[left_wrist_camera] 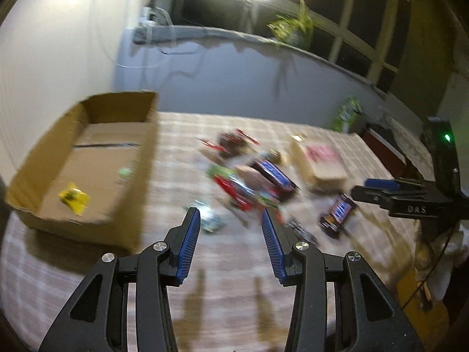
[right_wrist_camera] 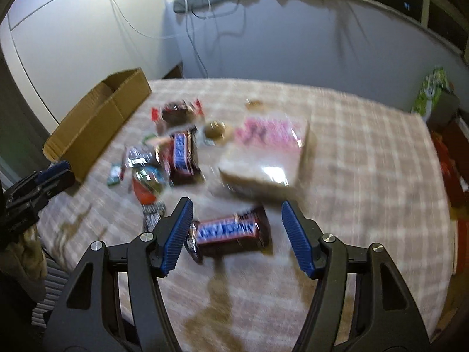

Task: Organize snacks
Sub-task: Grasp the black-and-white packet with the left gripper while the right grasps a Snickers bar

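Observation:
Both views are blurred. A pile of snacks lies on a checked tablecloth (left_wrist_camera: 228, 264): a Snickers bar (left_wrist_camera: 275, 179), red and green wrappers (left_wrist_camera: 234, 184) and a pink-topped flat box (left_wrist_camera: 319, 161). My left gripper (left_wrist_camera: 230, 212) hangs open just short of the pile, with nothing between its fingers. A second Snickers bar (right_wrist_camera: 231, 230) lies flat on the cloth between the open fingers of my right gripper (right_wrist_camera: 236, 202); the pads do not press on it. An open cardboard box (left_wrist_camera: 146, 152) stands at the left and holds a yellow packet (left_wrist_camera: 73, 202).
A green pack (right_wrist_camera: 431, 91) stands at the table's far right corner, with a plant (left_wrist_camera: 293, 26) on the sill behind. The left gripper (right_wrist_camera: 52, 176) shows at the left edge of the right wrist view, beside the cardboard box (right_wrist_camera: 88, 135). Cables hang down the wall.

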### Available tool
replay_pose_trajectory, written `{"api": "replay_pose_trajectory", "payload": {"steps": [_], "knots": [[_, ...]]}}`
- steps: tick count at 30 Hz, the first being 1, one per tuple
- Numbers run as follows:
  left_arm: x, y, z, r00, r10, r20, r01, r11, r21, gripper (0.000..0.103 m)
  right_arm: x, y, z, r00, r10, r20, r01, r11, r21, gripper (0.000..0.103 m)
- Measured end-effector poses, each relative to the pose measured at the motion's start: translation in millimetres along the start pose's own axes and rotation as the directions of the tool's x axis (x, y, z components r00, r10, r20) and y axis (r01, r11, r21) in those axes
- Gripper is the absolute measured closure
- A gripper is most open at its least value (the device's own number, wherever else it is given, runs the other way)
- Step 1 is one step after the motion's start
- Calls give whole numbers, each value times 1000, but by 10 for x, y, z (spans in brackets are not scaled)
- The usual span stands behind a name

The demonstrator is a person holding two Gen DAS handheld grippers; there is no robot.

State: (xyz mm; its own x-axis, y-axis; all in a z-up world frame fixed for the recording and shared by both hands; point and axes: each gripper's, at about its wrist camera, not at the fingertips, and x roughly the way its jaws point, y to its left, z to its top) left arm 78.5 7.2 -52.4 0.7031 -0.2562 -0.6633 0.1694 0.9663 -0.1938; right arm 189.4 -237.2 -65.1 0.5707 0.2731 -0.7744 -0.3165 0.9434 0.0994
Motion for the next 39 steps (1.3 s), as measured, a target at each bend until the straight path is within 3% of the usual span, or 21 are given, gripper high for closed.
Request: {"api": "replay_pose_trajectory", "payload": {"steps": [5,12,19,24,27,30,32,36,39], "knots": [[154,-280,-108,996,-67,-65,70,997,42,61,58,-122,-222,993,96,-65,-90,991,97,37],[326,-469,-162,986,-121,-116,127,991,45,61,255,-210,-266,964,236,-122,-197,943,269,37],[504,-533,-186,976,-146,-164,155,987,45,61,399,-192,-103,979,174,-108,-138,951,278,37],[618,-579,-176,974,-143,-176,153,987,46,61,519,-71,-44,988,97,-116,-73,978,197,38],[648,-606,-167,976,-131,-172,143,988,60,61,568,15,-23,992,37,-122,-22,992,122,46],[677,-623,-145,978,-119,-169,131,989,63,61,560,-30,-31,993,22,-118,-11,996,92,62],[696,-647,-138,981,-104,-165,117,990,73,61,545,-69,-46,993,17,-117,-7,996,85,67],[730,-735,-161,988,-40,-149,61,989,135,61,484,-85,-129,994,-5,-106,10,999,46,67],[731,-767,-183,991,11,-134,12,985,174,72,436,-63,-194,995,-20,-98,22,1000,19,64]]}}
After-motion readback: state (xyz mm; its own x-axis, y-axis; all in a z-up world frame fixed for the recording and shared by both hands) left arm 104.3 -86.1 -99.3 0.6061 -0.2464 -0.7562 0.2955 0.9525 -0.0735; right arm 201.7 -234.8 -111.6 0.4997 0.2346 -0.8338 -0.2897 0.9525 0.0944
